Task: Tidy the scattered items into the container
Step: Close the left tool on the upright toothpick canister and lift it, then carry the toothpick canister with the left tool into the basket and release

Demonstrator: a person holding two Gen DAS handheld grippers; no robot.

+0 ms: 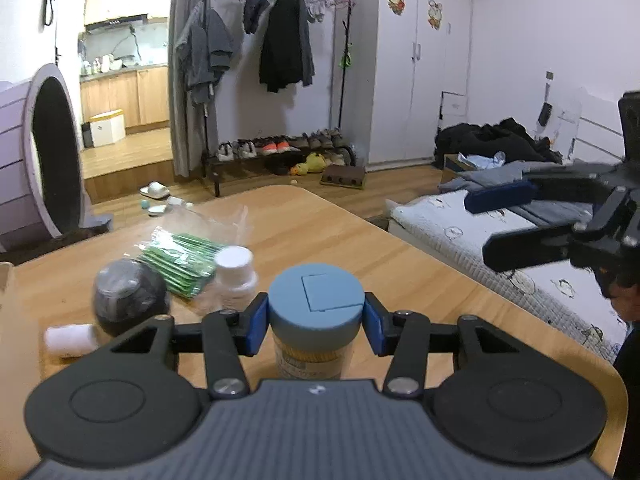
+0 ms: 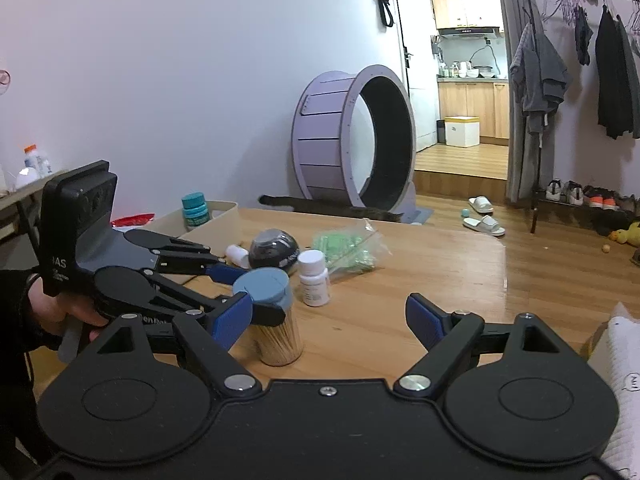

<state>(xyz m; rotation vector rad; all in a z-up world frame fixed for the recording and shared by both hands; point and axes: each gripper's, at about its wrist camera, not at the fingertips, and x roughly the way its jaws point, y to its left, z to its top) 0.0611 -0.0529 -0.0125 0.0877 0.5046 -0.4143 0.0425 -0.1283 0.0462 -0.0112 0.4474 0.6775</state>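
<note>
Wood-topped and pale, the table carried the clutter in a room with a clothes rack and a big purple wheel behind. Between the left gripper fingers stood one toothpick jar with a blue lid, the blue pads pressed against the lid's sides, so the fingers were clenched on it; I judged this grip was chosen high on the lid because the clear body below is narrow and smooth. Whether the jar rested on the wood or hung just above it, I could not tell. Beyond the left fingertips lay four loose things: one white pill bottle, one dark round ball-like object, one bag of green sticks, and one small white roll to the left. Past them, the open tan container waited at the table's far edge, already holding one teal-lidded jar. The right gripper hung released, fingers spread wide with nothing between them, probably kept clear until its turn.
</note>
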